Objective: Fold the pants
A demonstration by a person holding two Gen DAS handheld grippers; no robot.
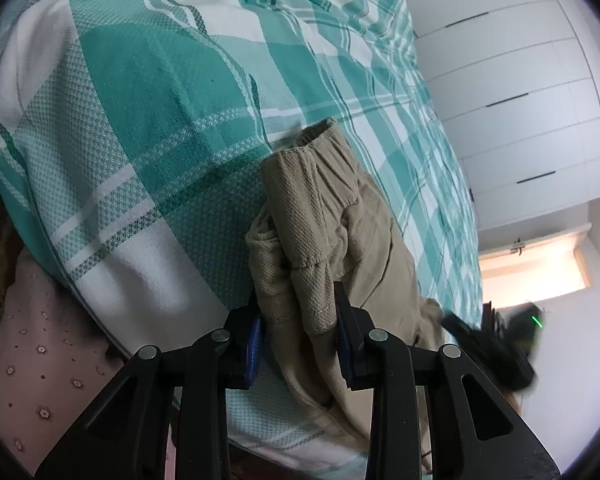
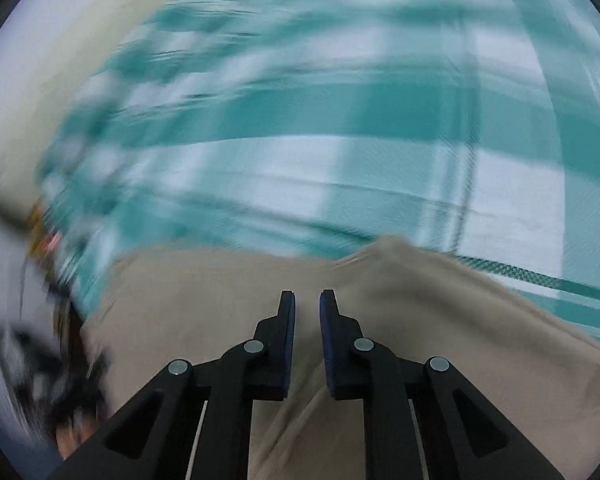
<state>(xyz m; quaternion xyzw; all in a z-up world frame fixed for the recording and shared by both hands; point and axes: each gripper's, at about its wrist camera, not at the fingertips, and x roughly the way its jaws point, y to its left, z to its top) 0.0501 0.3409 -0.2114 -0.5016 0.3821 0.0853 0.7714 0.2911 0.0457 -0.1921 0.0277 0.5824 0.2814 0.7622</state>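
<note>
Pants of khaki woven cotton lie bunched on a bed covered with a teal-and-white checked bedspread, near the bed's edge. In the left wrist view their elastic waistband points away from the camera, and a thick fold of the fabric rises toward the lens. The left gripper has that fold between its black fingers, whose blue pads press against the cloth from both sides, so this gripper is clenched on the pants. Beside the bed at lower left shows a pale pink cloth with small flower prints. White wardrobe doors with dark slot handles fill the wall to the right, and below them a blurred dark shape, apparently the other tool, hangs at the far edge of the fabric.

The right wrist view is heavily smeared by motion. The right gripper hovers over a smooth spread of the same khaki cloth, its two fingers parted by a narrow gap with nothing held between them. The checked bedspread stretches beyond the cloth.
</note>
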